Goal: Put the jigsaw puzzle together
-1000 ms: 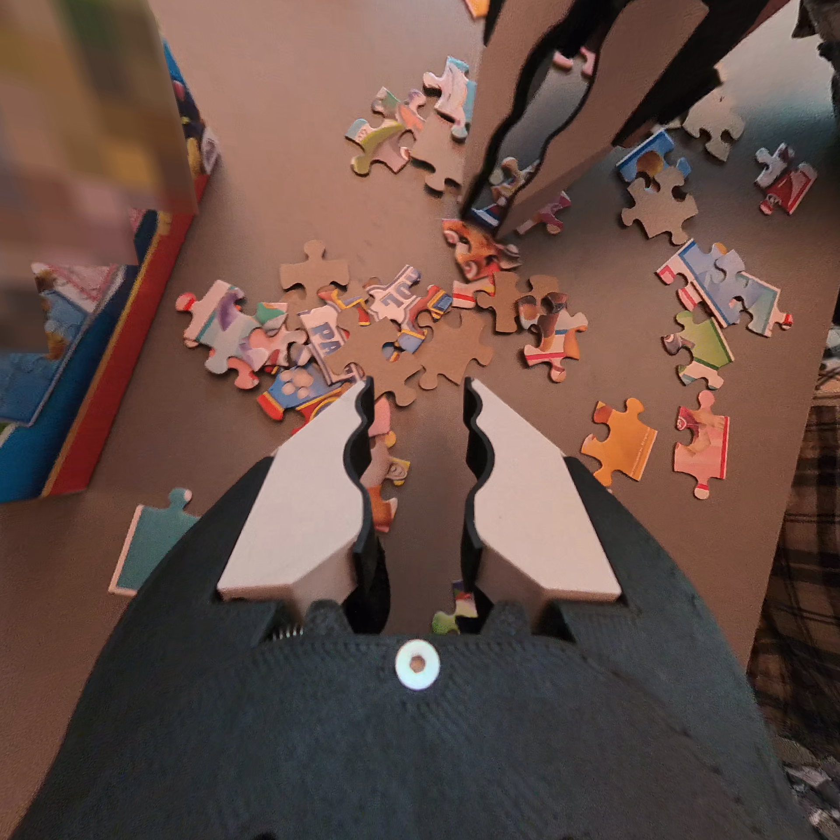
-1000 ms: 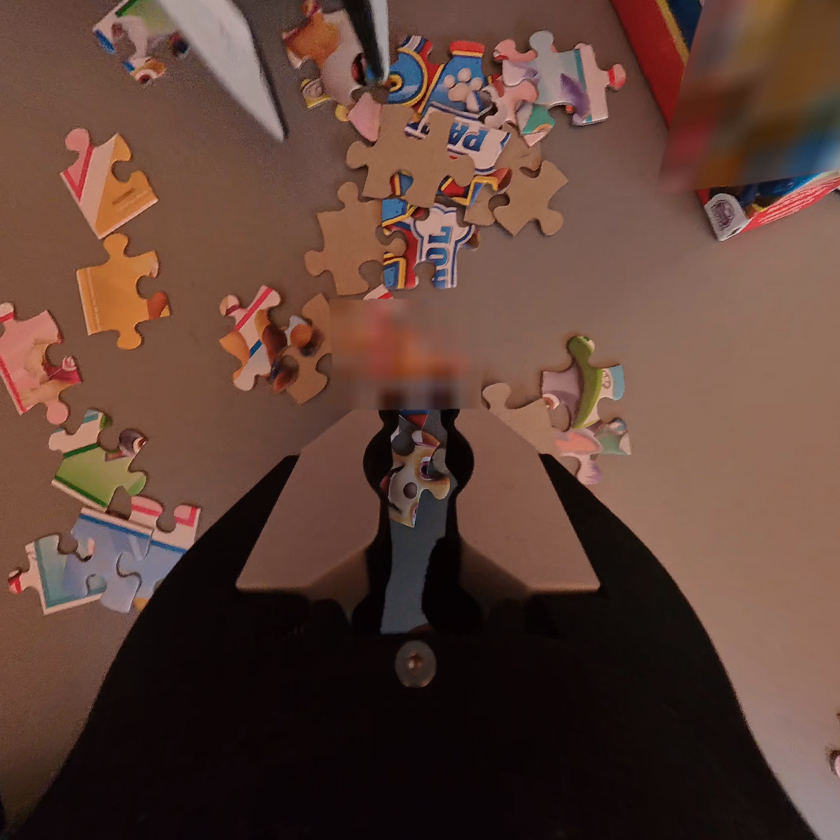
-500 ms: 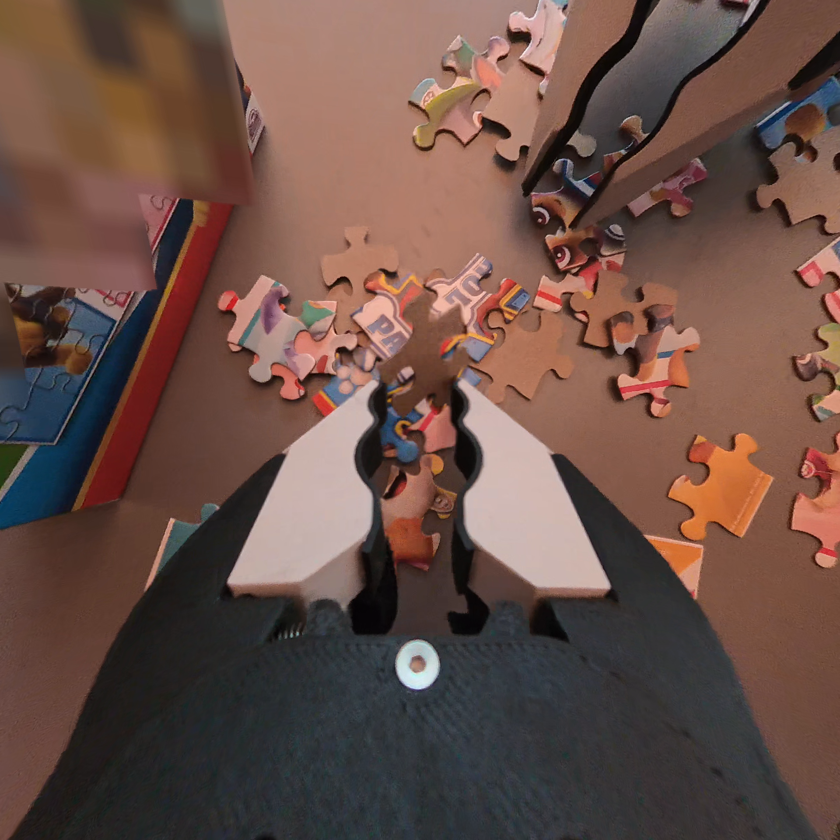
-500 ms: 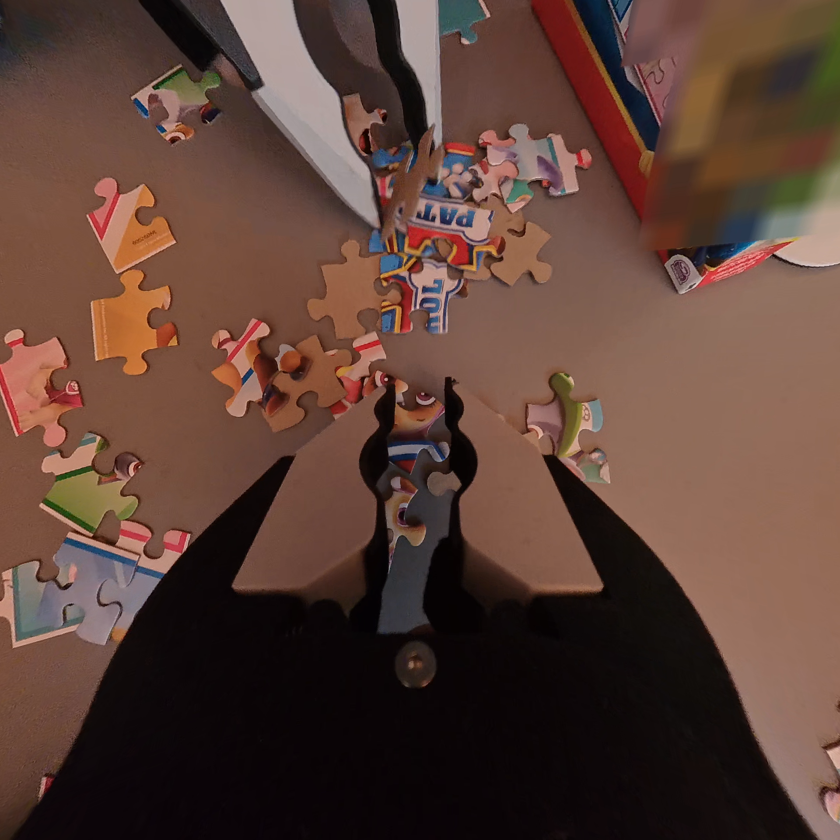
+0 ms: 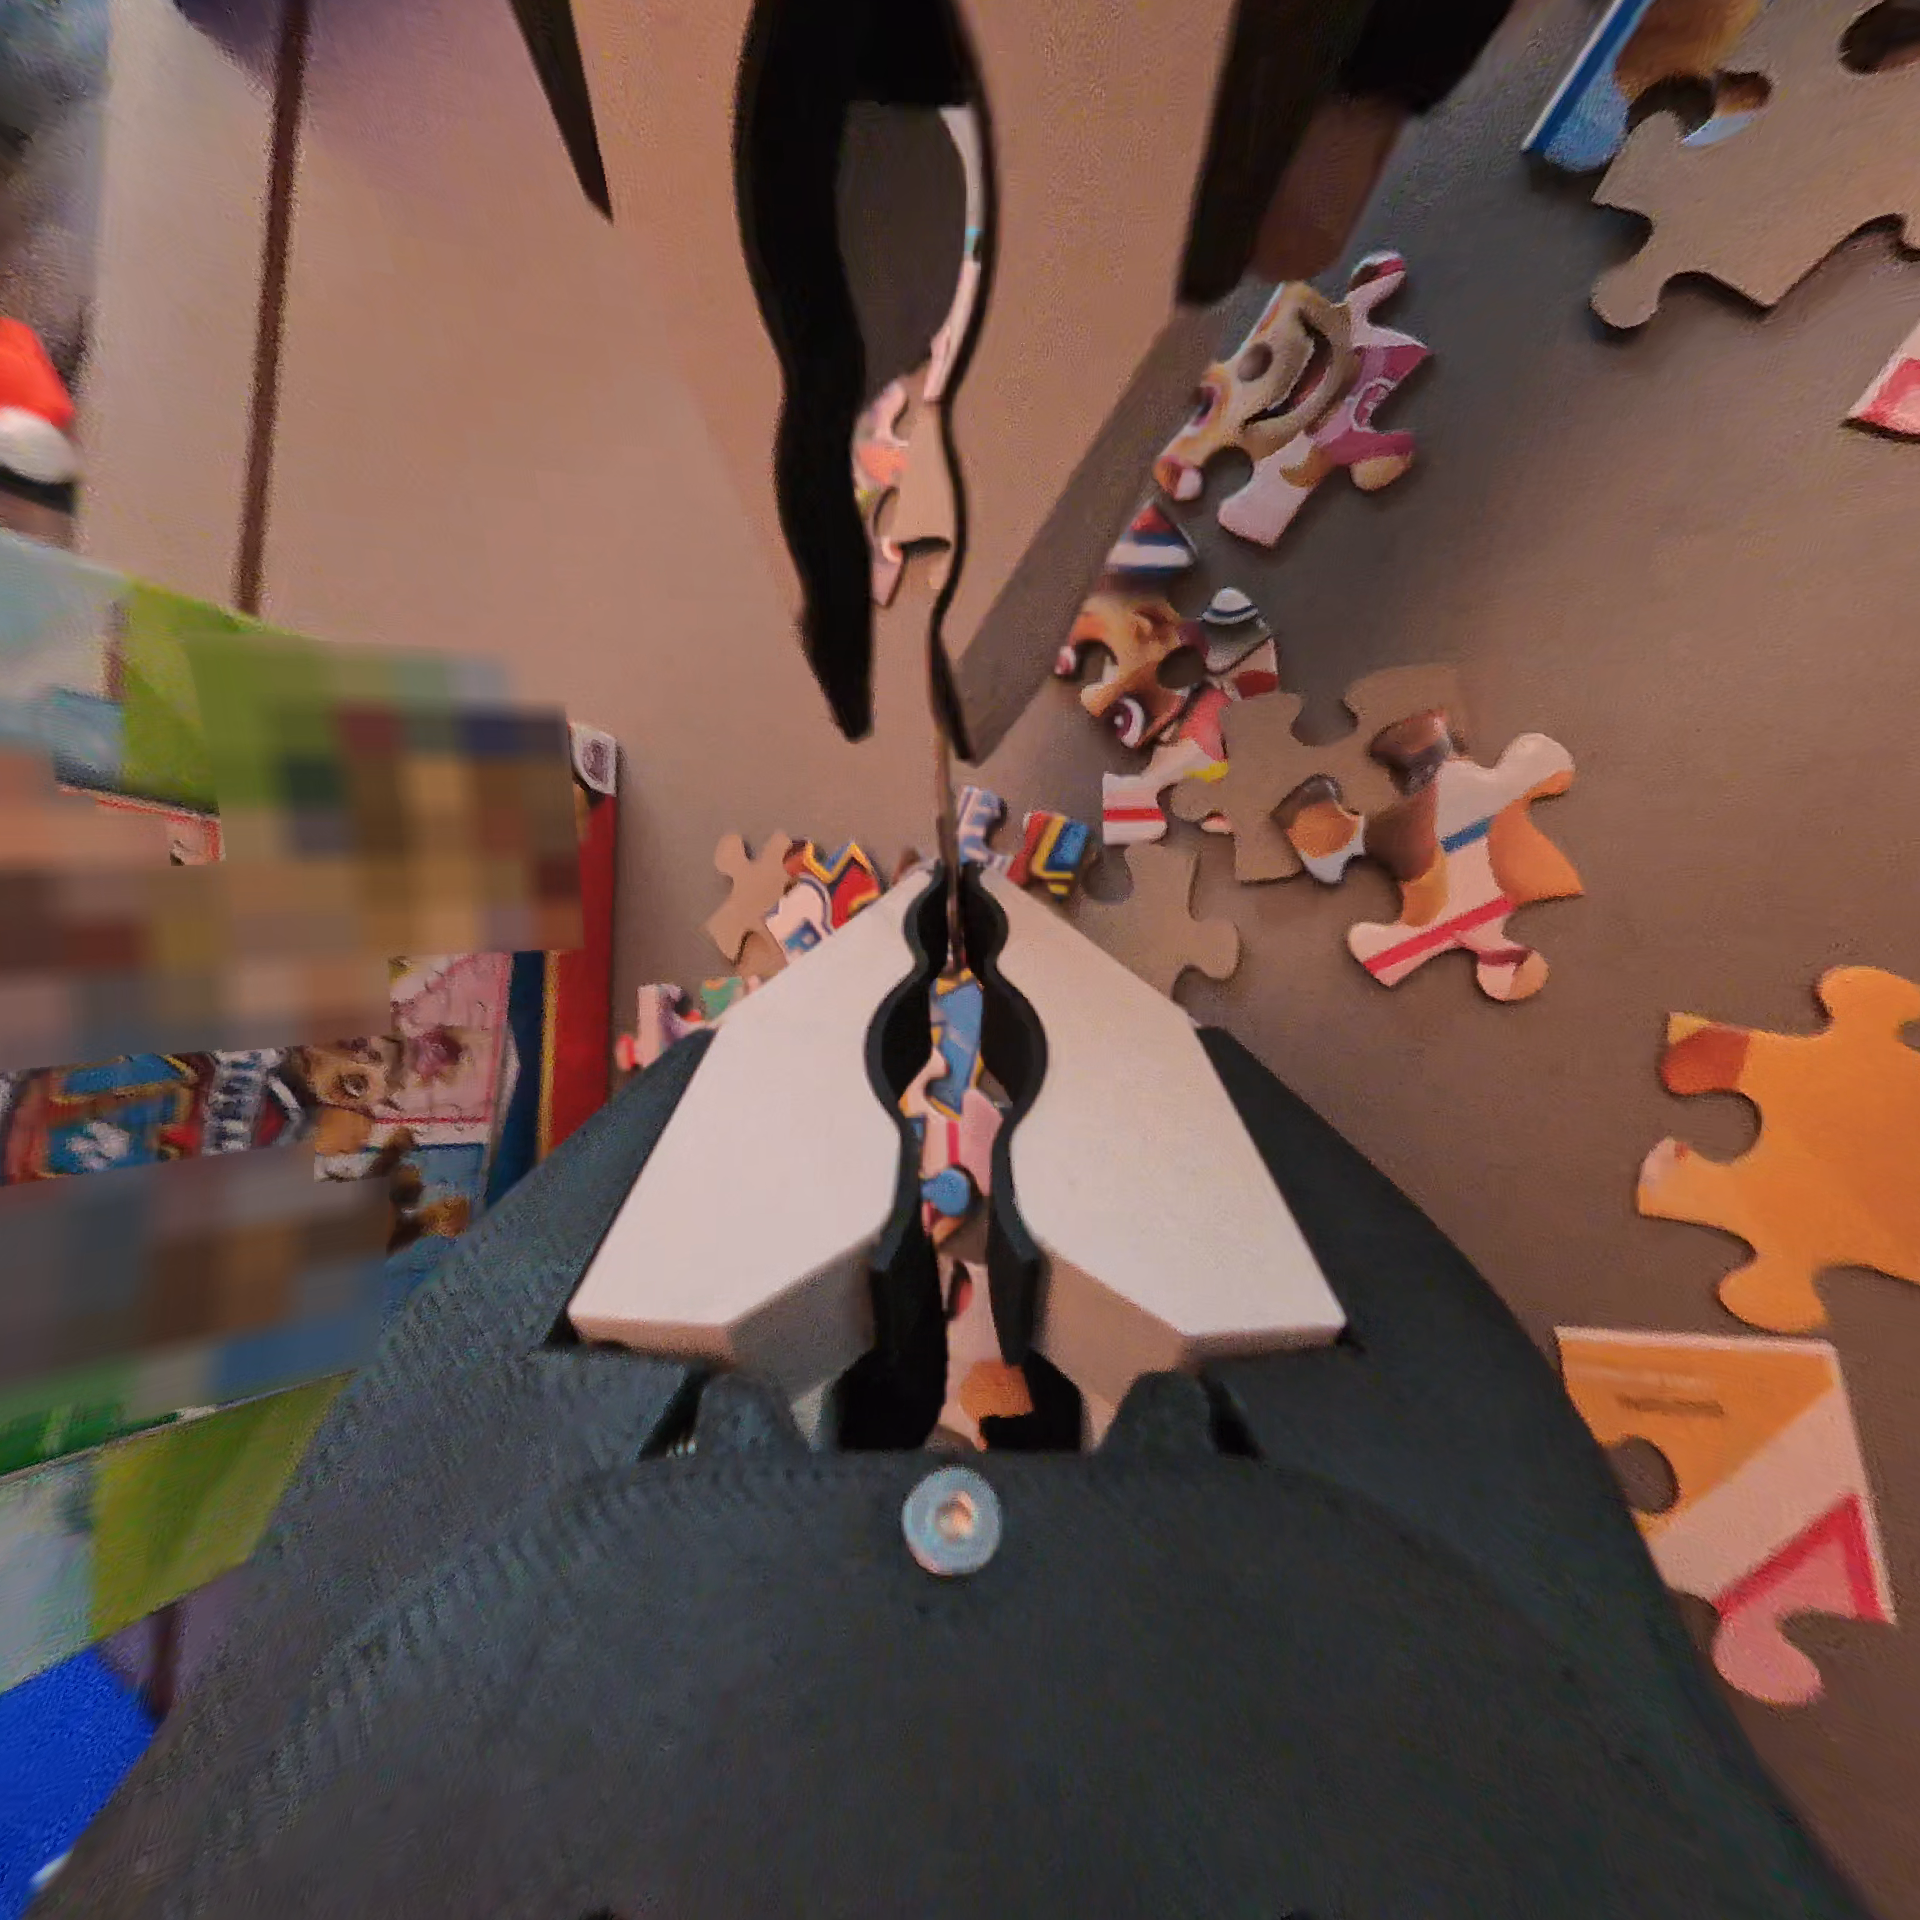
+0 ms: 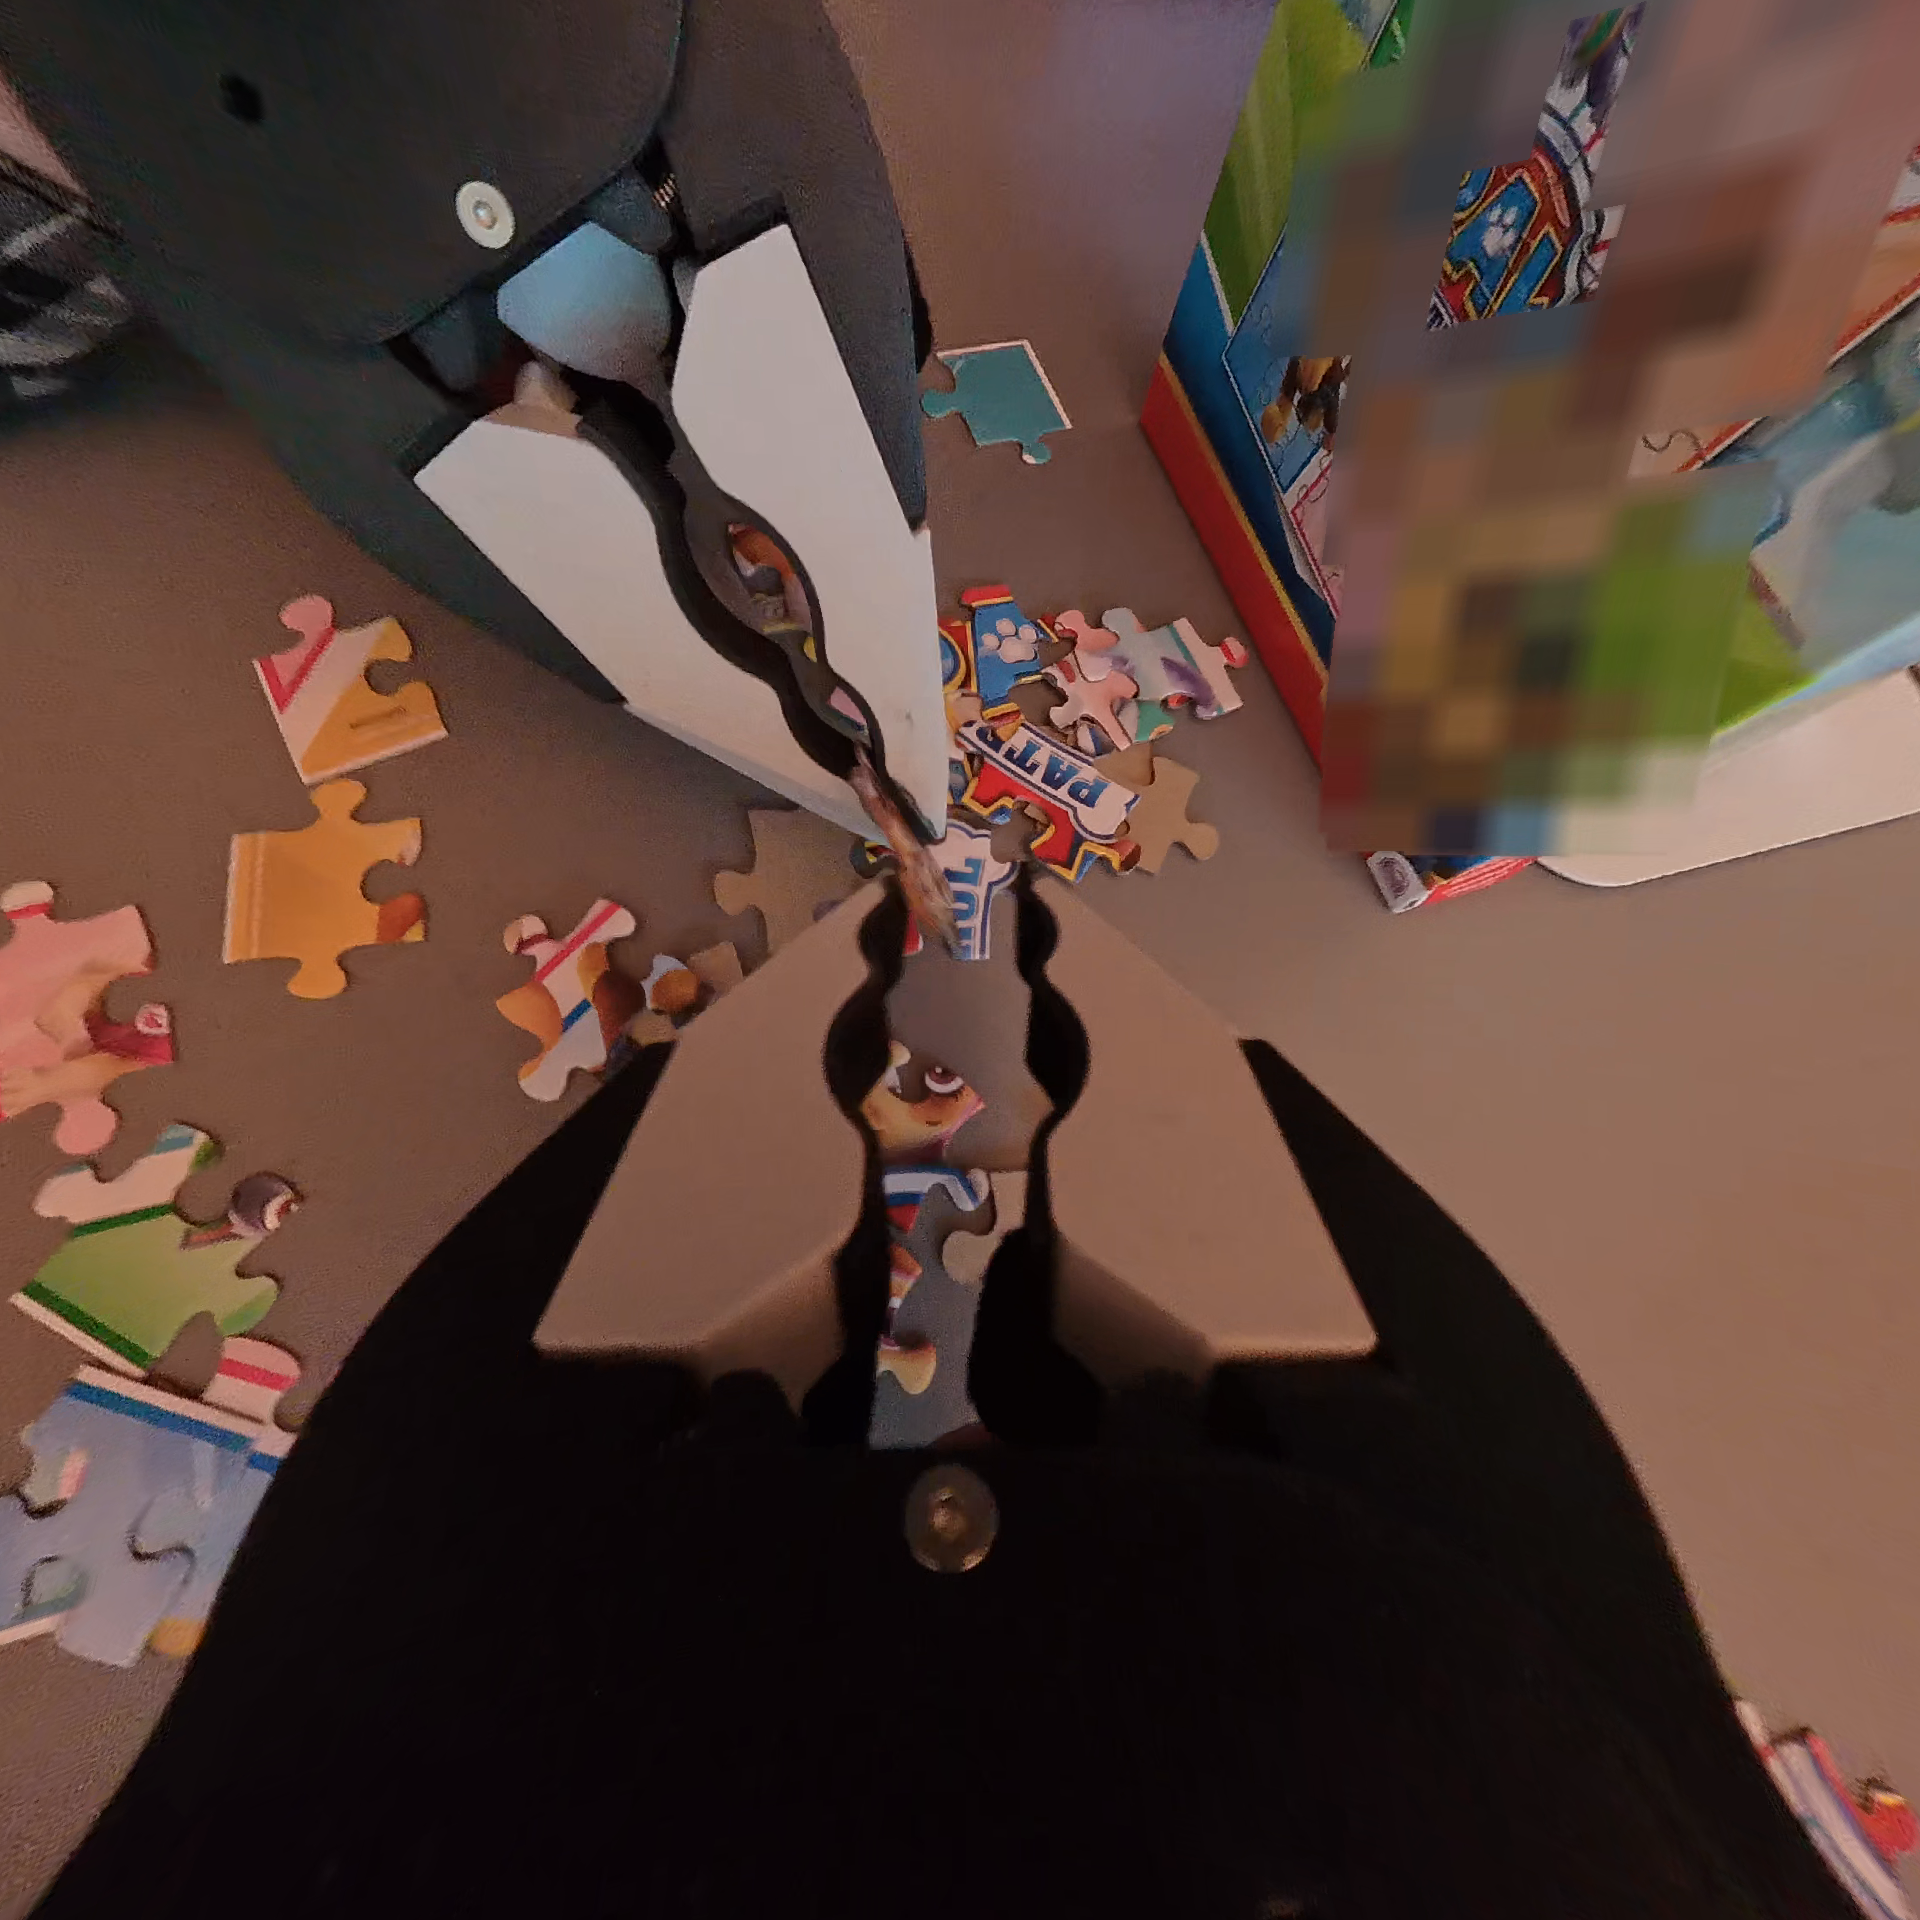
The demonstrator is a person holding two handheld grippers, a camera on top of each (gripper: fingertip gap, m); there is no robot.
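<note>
Many coloured jigsaw pieces lie loose on a grey-brown table (image 6: 1455,1143), with a pile (image 6: 1049,790) in the middle. My left gripper (image 5: 948,883) is shut on one thin puzzle piece (image 5: 943,821), held edge-on and sticking out past its tips. In the right wrist view the left gripper (image 6: 894,800) comes in from the upper left, and the held piece (image 6: 909,862) reaches to my right gripper's tips. My right gripper (image 6: 951,914) is open by a narrow gap and empty. It also shows in the left wrist view (image 5: 904,717), facing the left gripper tip to tip.
The puzzle box (image 6: 1236,520) with a red and blue edge stands right of the pile; in the left wrist view it (image 5: 582,935) is on the left. Loose pieces include an orange one (image 6: 312,883), a teal one (image 6: 1003,400) and a dog-face one (image 5: 1299,395). Both grippers' tips are close together, under 4 cm apart.
My left gripper went from open to shut on a cardboard-backed piece from the pile and lifted it. Both grippers have drawn together, tip to tip.
</note>
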